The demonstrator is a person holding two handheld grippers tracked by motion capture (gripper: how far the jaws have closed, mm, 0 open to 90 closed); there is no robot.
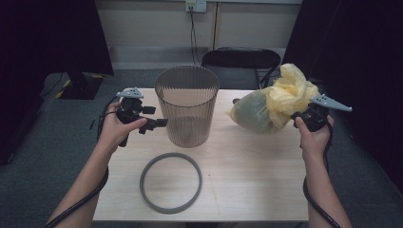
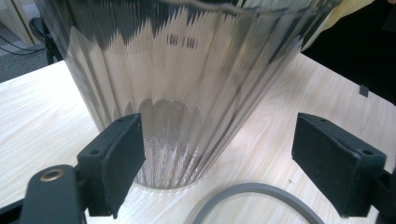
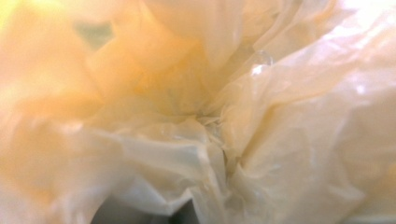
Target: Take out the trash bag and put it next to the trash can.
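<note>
The yellow bag is held bunched in the closed right claw, right of the ribbed bin, its bottom on the worktop. The left claw, spread open beside the bin, should steady it while the bag is lifted clear.

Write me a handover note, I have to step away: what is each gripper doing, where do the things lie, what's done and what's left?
Left gripper: open, jaws either side of the ribbed bin's base, pads not pressing.
Right gripper: shut on the gathered top of the yellow bag, which is filled and sits at the table's right.
Grey ring lies flat in front of the bin.
Done: bag out and bunched.
Left, likely: put the bag aside, reline, refit ring.
</note>
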